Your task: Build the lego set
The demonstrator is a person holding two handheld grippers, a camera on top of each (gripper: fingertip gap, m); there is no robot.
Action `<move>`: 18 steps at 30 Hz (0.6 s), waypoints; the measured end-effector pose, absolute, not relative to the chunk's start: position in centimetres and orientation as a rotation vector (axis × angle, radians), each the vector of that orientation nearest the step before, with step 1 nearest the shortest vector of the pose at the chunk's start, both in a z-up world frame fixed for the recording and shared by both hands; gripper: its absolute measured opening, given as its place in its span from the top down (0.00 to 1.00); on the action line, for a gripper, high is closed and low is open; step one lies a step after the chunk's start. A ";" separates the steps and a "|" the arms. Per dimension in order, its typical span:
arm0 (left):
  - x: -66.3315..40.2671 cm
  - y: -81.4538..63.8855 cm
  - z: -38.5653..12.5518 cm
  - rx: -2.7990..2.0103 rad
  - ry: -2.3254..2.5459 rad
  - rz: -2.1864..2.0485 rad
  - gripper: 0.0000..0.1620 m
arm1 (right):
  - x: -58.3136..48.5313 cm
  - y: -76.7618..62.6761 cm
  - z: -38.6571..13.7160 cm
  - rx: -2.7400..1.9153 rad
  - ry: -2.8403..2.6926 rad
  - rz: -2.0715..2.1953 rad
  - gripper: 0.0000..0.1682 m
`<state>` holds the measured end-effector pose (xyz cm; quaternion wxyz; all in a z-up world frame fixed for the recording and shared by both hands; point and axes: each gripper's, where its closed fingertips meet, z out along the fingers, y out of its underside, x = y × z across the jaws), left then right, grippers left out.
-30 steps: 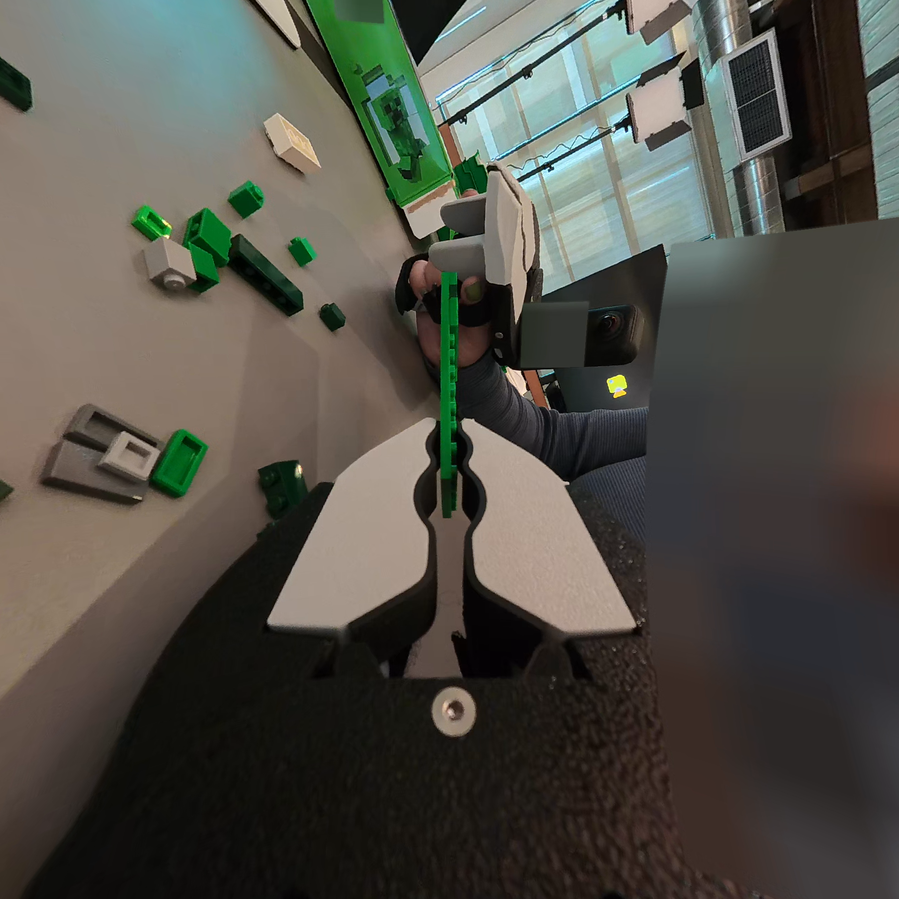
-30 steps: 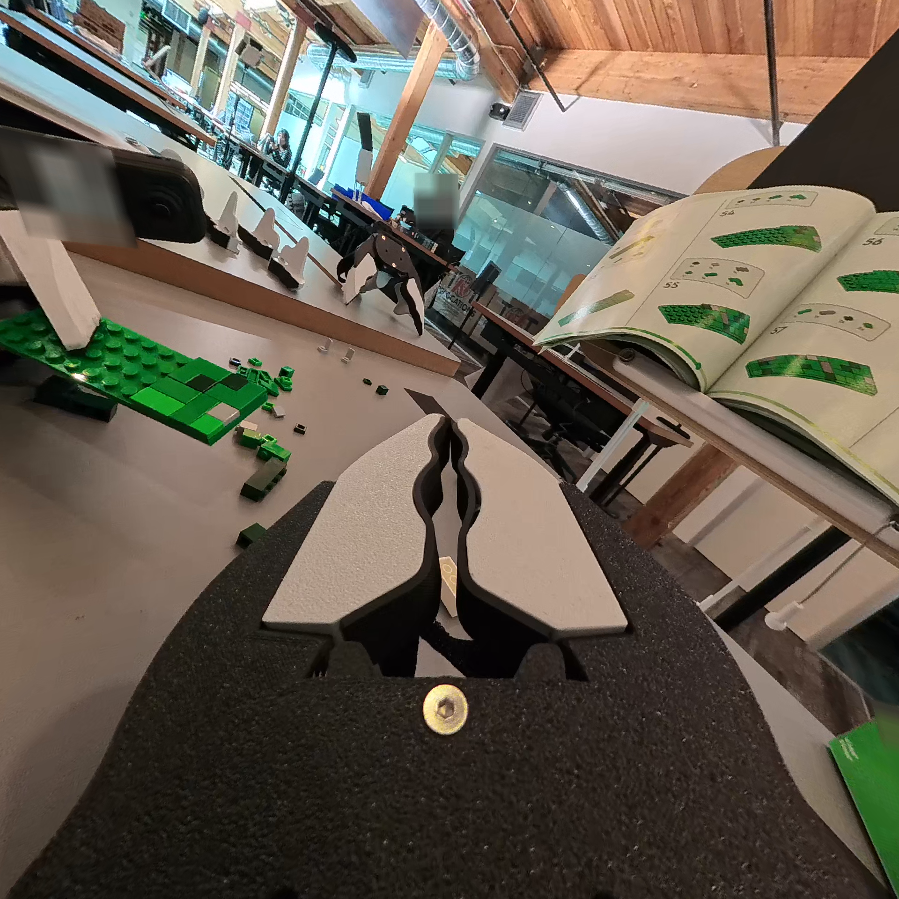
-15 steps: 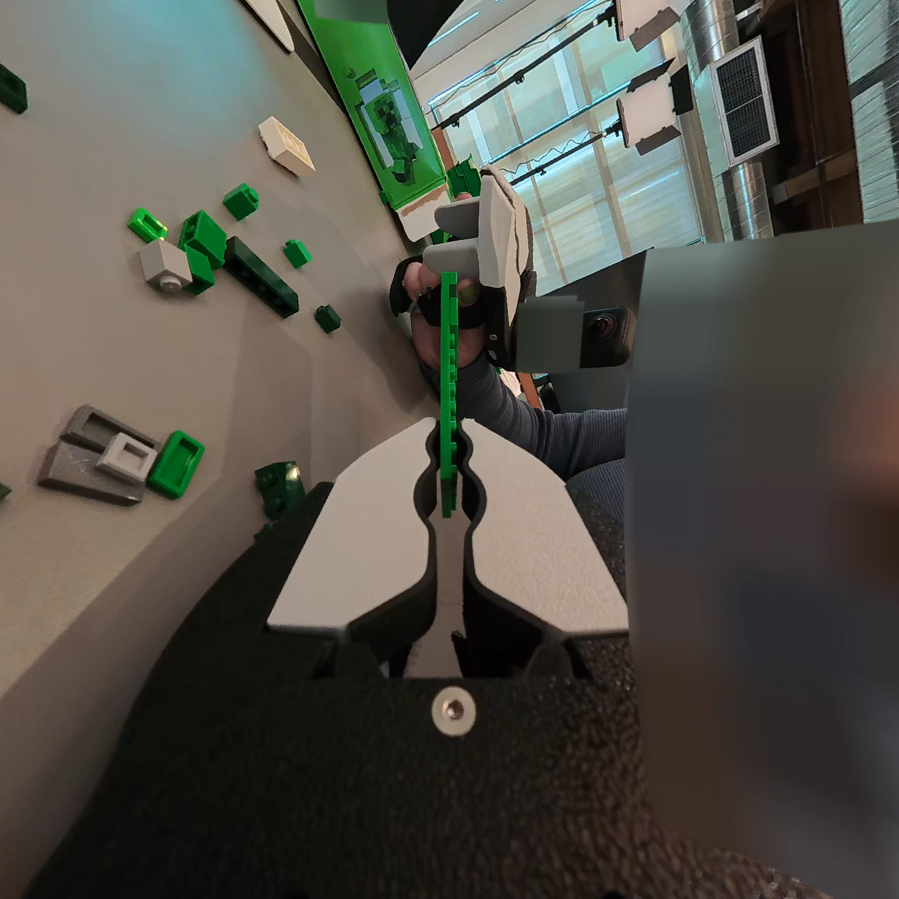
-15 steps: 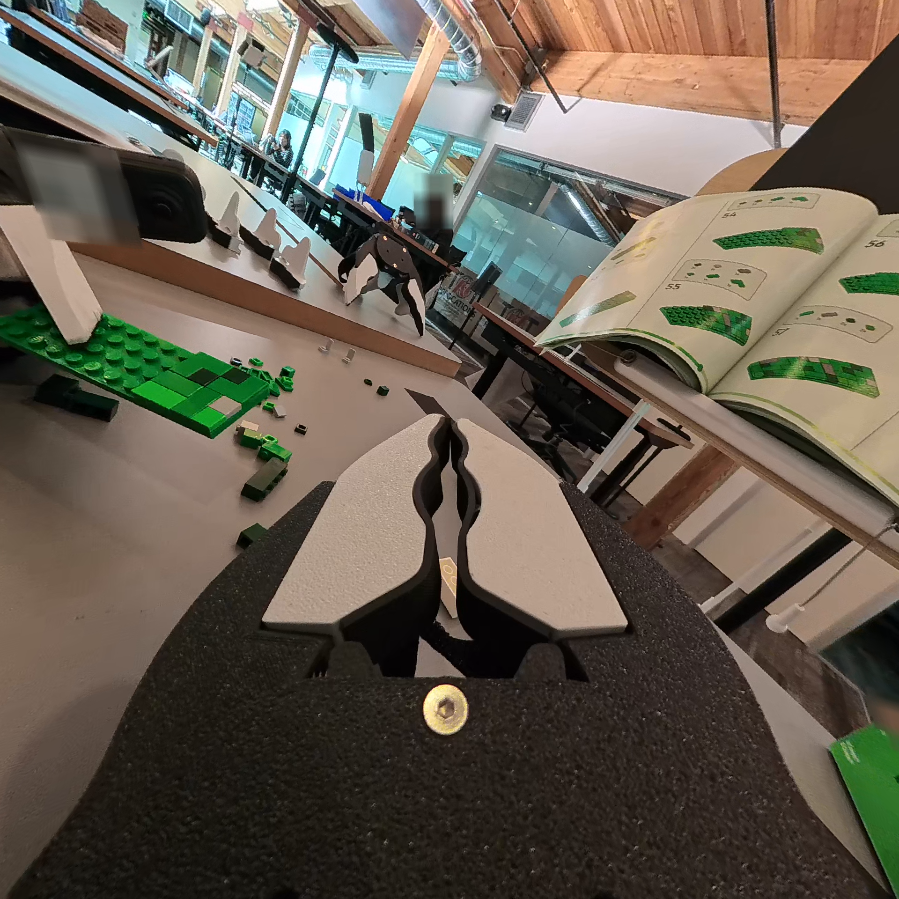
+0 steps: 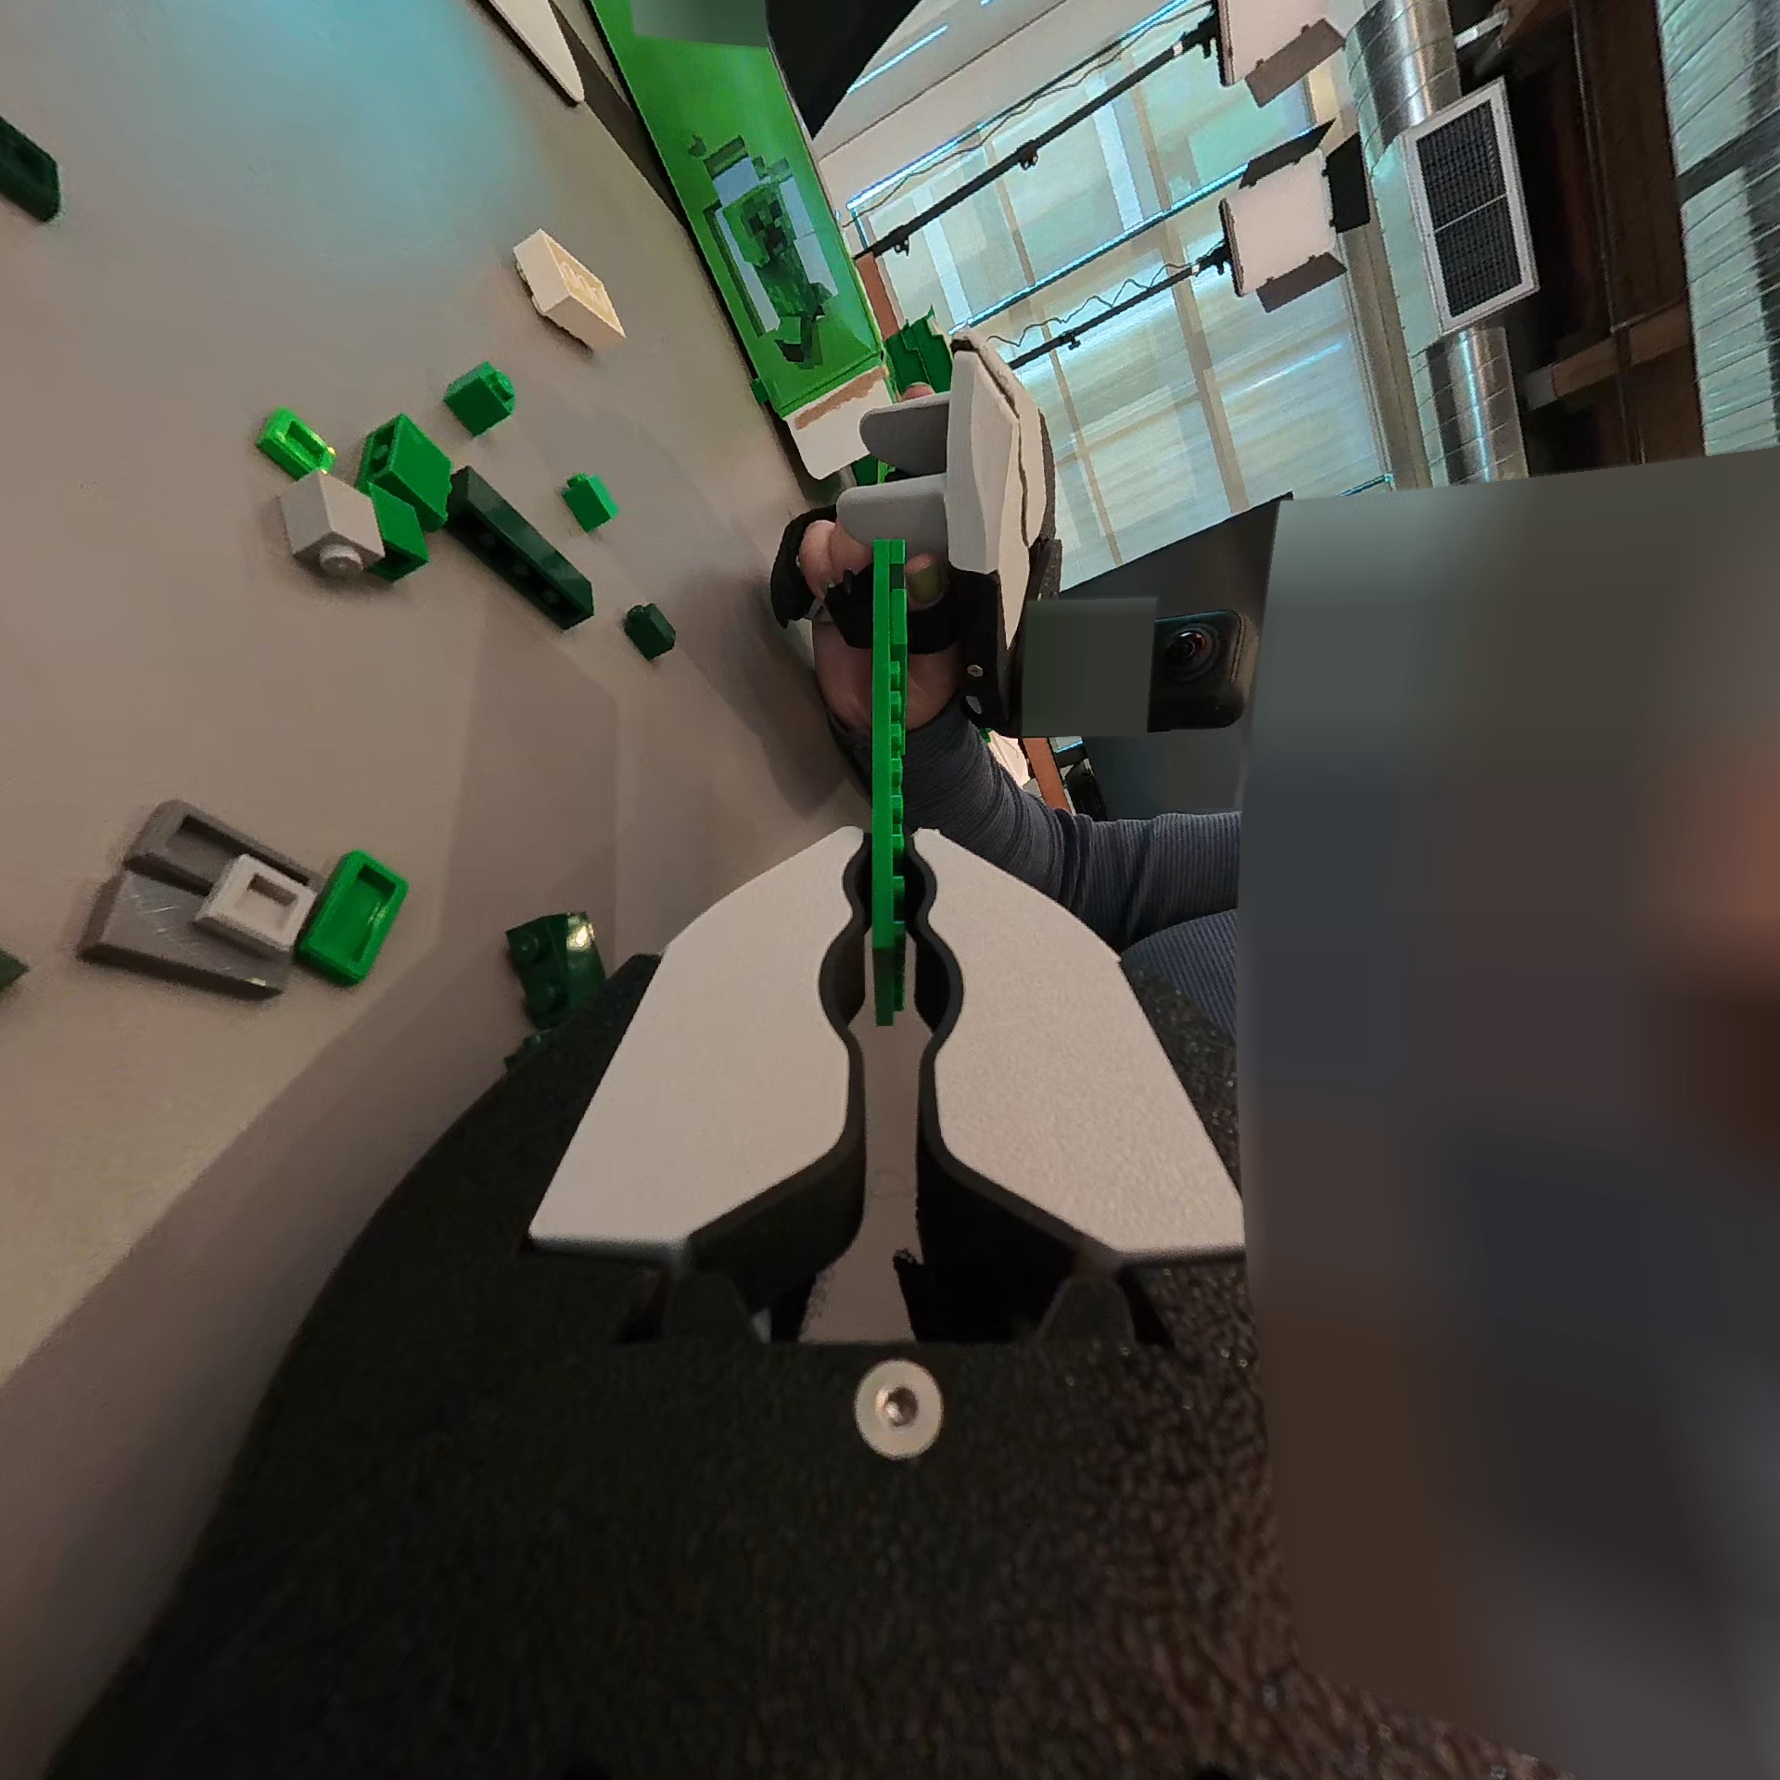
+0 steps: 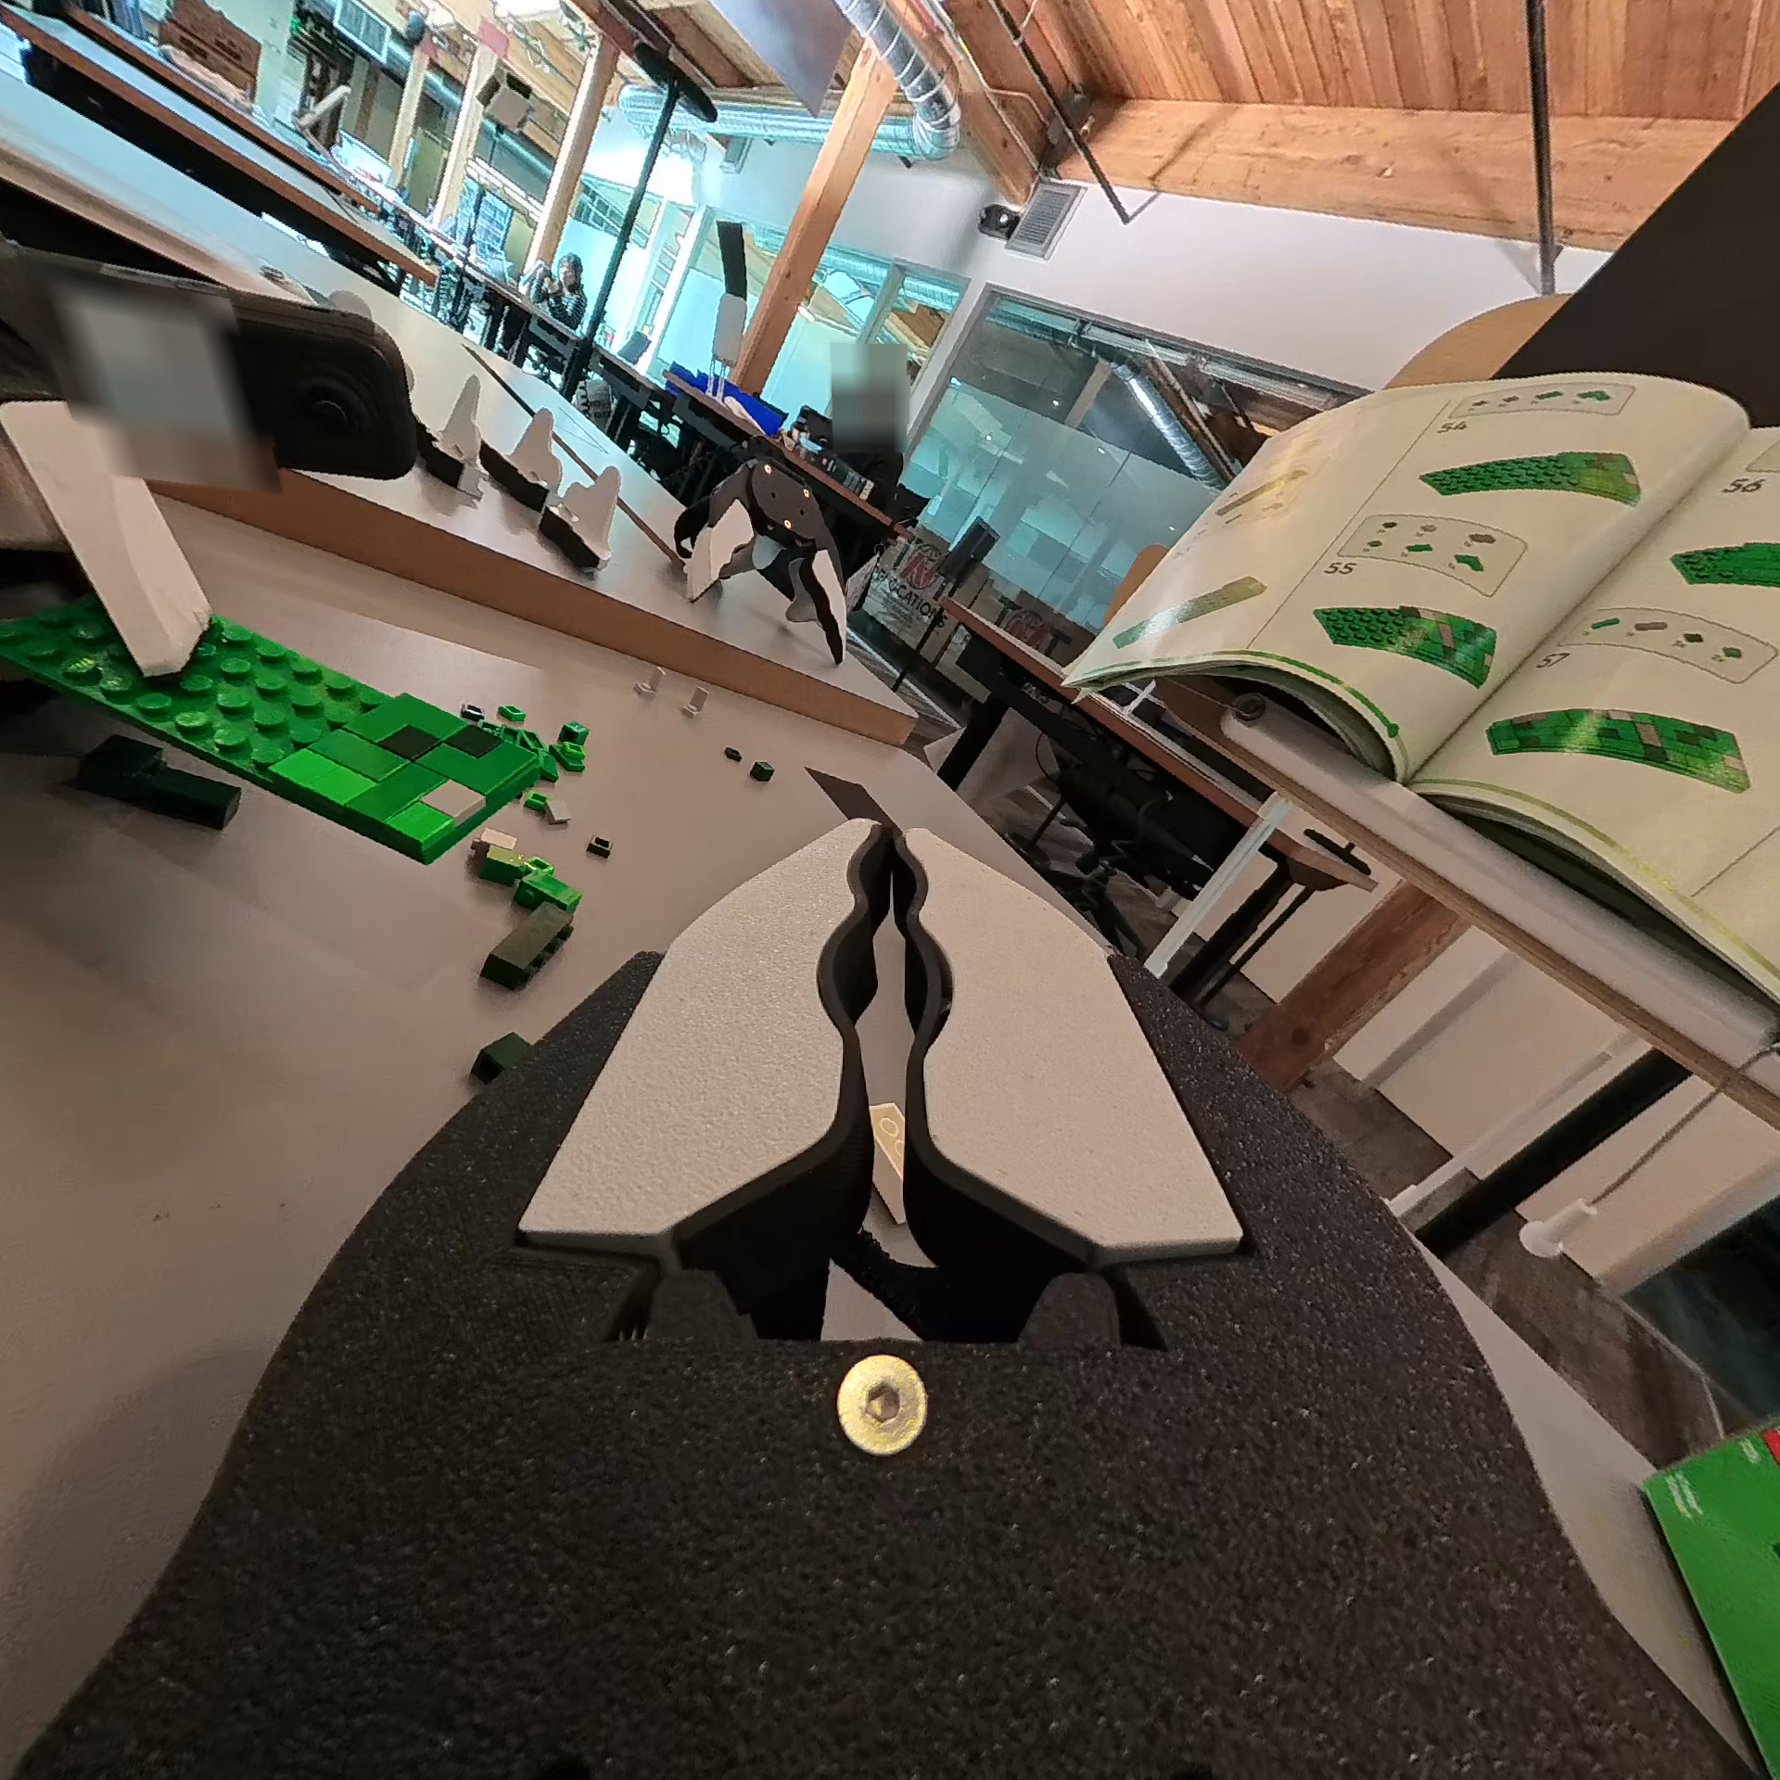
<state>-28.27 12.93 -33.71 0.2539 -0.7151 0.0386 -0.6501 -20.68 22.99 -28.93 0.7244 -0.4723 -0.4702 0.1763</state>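
Between the left tongs point(image 5: 888, 848) sits the near end of the green baseplate point(image 5: 887, 771), clamped edge-on and held above the grey bench point(image 5: 289, 722), its far end tiled in mixed greens with one grey tile, as the right wrist view shows. Scattered on the bench lie loose green bricks point(image 5: 501, 539), a white brick point(image 5: 568, 289) and grey pieces point(image 5: 207, 901). Off to the side, the right tongs point(image 6: 891, 848) are closed with a small cream piece point(image 6: 888, 1156) wedged low between the fingers, and an open instruction booklet point(image 6: 1503, 616) rests on a raised stand.
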 end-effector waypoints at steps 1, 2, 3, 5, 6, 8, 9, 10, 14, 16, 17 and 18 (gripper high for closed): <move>-28.3 12.9 -33.7 -1.943 0.104 -1.767 0.97 | -20.7 23.0 -28.9 -1.042 -1.038 0.389 1.00; -28.3 12.9 -33.7 -1.943 0.103 -1.767 0.97 | -20.7 23.0 -28.9 -1.041 -1.038 0.389 1.00; -28.3 13.0 -33.7 -1.943 0.102 -1.767 0.97 | -20.7 23.0 -28.9 -1.041 -1.039 0.389 1.00; -28.3 13.0 -33.7 -1.944 0.102 -1.766 0.97 | -20.7 23.0 -28.9 -1.041 -1.039 0.389 1.00; -28.3 13.0 -33.7 -1.945 0.102 -1.765 0.97 | -20.7 23.0 -28.9 -1.041 -1.039 0.389 1.00; -28.3 13.0 -33.8 -1.946 0.101 -1.765 0.97 | -20.7 23.0 -29.0 -1.041 -1.040 0.389 1.00; -28.3 13.0 -33.8 -1.946 0.101 -1.764 0.97 | -20.7 23.0 -29.0 -1.041 -1.040 0.389 1.00; -28.3 13.0 -33.8 -1.947 0.101 -1.764 0.97 | -20.7 23.0 -29.0 -1.041 -1.040 0.389 1.00; -28.2 13.0 -33.8 -1.952 0.103 -1.760 0.97 | -20.7 23.0 -29.0 -1.042 -1.039 0.390 1.00; -28.2 12.9 -33.9 -1.962 0.110 -1.757 0.97 | -20.7 23.0 -29.0 -1.042 -1.039 0.391 1.00; -28.1 12.9 -33.9 -1.967 0.115 -1.754 0.97 | -20.8 22.9 -29.0 -1.042 -1.043 0.395 1.00; -28.0 12.8 -34.0 -1.972 0.118 -1.752 0.97 | -20.8 22.8 -29.1 -1.042 -1.050 0.404 1.00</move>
